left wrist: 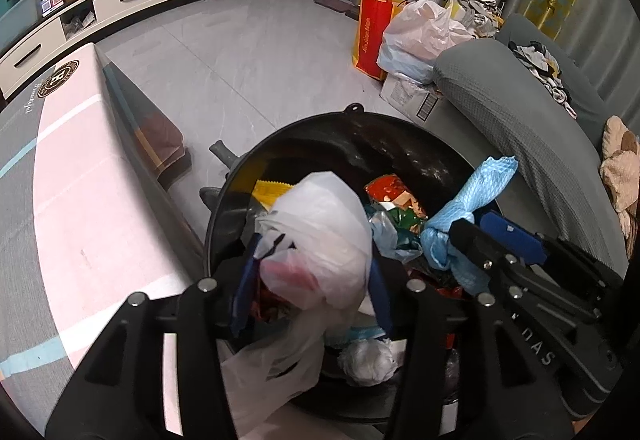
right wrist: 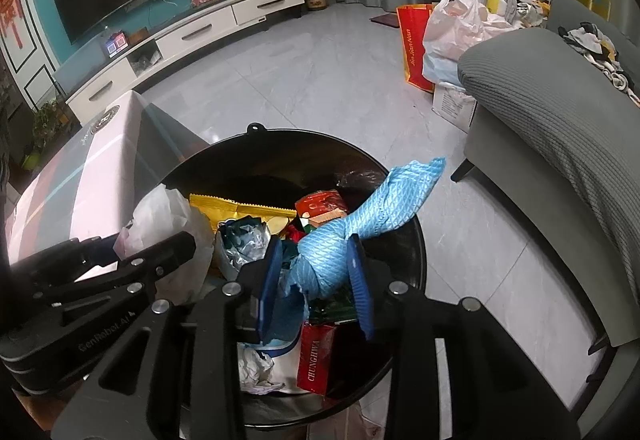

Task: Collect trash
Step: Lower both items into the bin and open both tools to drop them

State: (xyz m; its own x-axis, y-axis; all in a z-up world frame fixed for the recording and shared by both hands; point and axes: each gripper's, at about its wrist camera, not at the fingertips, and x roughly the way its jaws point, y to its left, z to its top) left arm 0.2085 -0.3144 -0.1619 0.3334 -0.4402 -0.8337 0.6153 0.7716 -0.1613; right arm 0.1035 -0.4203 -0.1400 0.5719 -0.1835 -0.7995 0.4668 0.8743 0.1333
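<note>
A round black trash bin [left wrist: 404,144] stands on the floor, holding wrappers, a red carton [right wrist: 316,356] and crumpled paper [left wrist: 366,360]. My left gripper [left wrist: 310,280] is shut on a white plastic bag [left wrist: 320,240] and holds it over the bin. My right gripper [right wrist: 318,280] is shut on a crumpled blue cloth [right wrist: 352,236] over the bin's right side. The blue cloth [left wrist: 468,208] and the right gripper [left wrist: 496,236] also show in the left wrist view. The left gripper [right wrist: 132,260] and the white bag [right wrist: 168,216] show at the left of the right wrist view.
A pink-topped table [left wrist: 72,168] stands left of the bin. A grey sofa [right wrist: 560,112] is on the right, with bags [left wrist: 416,32] and a red bag [left wrist: 372,36] beyond it. A white TV cabinet [right wrist: 192,32] lines the far wall across grey floor.
</note>
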